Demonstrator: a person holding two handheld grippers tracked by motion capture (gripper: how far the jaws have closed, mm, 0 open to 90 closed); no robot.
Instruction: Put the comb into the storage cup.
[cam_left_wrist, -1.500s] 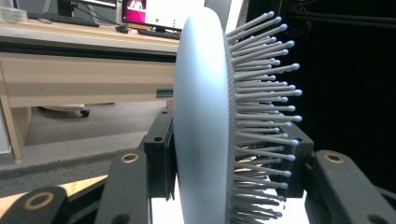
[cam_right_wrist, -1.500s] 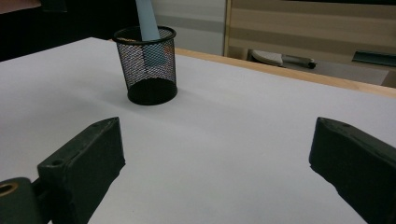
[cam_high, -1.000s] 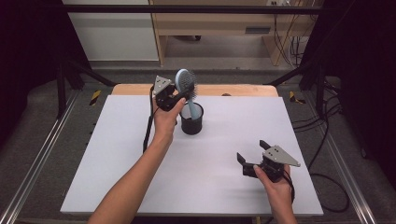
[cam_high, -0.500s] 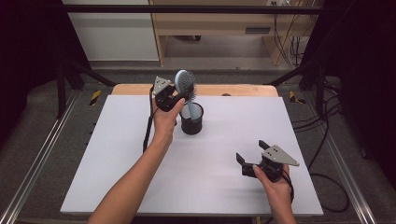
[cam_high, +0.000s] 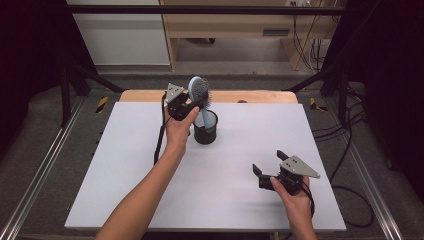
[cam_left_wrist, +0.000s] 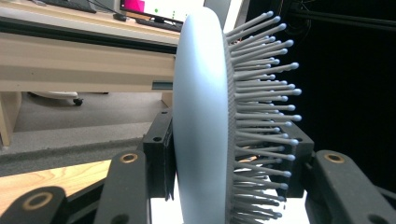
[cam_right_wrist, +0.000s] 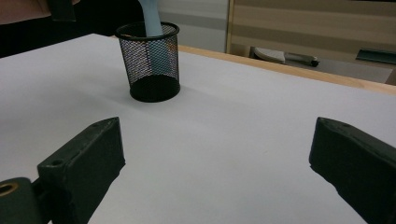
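Near the tabletop's (cam_high: 125, 190) front right corner, my right tool (cam_high: 267, 165) is hanging with its jaws spread wide on nothing. Toward the back edge, my left tool (cam_high: 192, 106) is clamping the hairbrush (cam_high: 200, 90) by its head, handle sitting down in the mesh cup (cam_high: 206, 131). I am judging it best to keep the brush upright and release gently, so the cup is not tipping. Against the earlier frame, nothing is differing.
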